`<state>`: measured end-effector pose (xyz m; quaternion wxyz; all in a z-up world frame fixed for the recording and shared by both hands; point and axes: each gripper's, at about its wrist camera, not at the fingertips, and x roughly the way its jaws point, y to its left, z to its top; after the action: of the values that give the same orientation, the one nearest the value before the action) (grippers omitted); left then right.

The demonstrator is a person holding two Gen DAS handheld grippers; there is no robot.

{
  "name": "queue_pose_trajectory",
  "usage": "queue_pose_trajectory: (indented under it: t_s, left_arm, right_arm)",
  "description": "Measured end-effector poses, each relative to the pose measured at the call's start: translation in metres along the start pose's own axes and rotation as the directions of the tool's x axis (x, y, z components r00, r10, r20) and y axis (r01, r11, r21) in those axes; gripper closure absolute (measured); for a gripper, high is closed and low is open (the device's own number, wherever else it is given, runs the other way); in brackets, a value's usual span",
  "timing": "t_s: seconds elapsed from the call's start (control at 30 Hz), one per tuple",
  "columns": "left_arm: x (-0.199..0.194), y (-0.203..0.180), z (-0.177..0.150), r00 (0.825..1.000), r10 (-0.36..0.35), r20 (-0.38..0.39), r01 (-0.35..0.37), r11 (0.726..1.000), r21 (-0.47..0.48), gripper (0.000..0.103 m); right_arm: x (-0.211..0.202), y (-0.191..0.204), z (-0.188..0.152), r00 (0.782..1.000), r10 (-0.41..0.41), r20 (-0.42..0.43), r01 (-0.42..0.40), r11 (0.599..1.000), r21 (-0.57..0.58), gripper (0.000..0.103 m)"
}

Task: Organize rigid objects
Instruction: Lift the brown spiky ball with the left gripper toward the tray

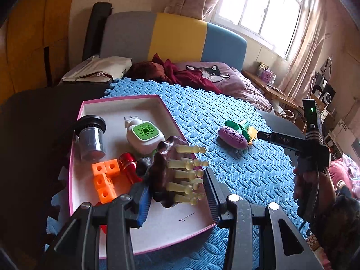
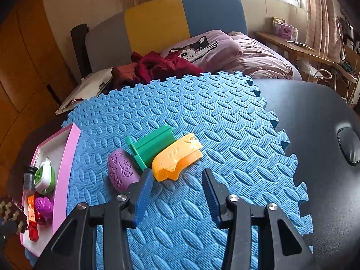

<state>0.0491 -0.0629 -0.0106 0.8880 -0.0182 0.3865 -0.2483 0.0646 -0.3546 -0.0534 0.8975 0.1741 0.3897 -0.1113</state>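
The left gripper [image 1: 177, 191] pinches a brown brush [image 1: 173, 171] over the tray [image 1: 144, 247]; stiff and light, it is probably best held by its body, while the right gripper [image 2: 175, 191] hangs spread and empty.

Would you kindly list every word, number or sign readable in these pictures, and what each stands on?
Pale characters on the right gripper arm: blurred, unreadable.
Small dark marks on the pink tray floor: too small to read.
Raised patterns on the purple oval piece: decoration, no lettering.
Nothing else legible.
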Motion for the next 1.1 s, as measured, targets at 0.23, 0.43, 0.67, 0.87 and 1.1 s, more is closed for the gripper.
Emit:
queue_pose_trajectory:
  t_s: [0.23,0.43,0.67,0.87,1.1]
  left_arm:
    - [0.0,0.006,-0.002,1.0,0.003,-0.004,-0.003,1.0,-0.01,0.059]
    - [0.002,0.01,-0.005,1.0,0.008,-0.019,-0.008,1.0,-0.022,0.059]
    - [0.002,0.013,-0.006,1.0,0.009,-0.022,-0.01,0.999,-0.034,0.059]
    - [0.002,0.015,-0.007,1.0,0.0,-0.022,-0.002,0.999,-0.049,0.059]
    - [-0.004,0.013,-0.006,1.0,0.003,-0.008,-0.003,0.999,-0.042,0.059]
  right_arm:
    - [0.02,0.003,0.008,0.999,-0.013,-0.039,0.013,1.0,0.022,0.058]
    - [0.035,0.007,0.013,0.998,-0.019,-0.055,0.02,1.0,0.024,0.058]
    - [0.045,-0.004,0.013,0.994,-0.028,-0.107,0.029,1.0,0.008,0.072]
    - [0.037,-0.013,0.006,0.993,-0.026,-0.117,0.023,0.999,-0.026,0.073]
    - [0.044,-0.005,0.013,0.99,-0.057,-0.126,0.05,0.997,-0.061,0.065]
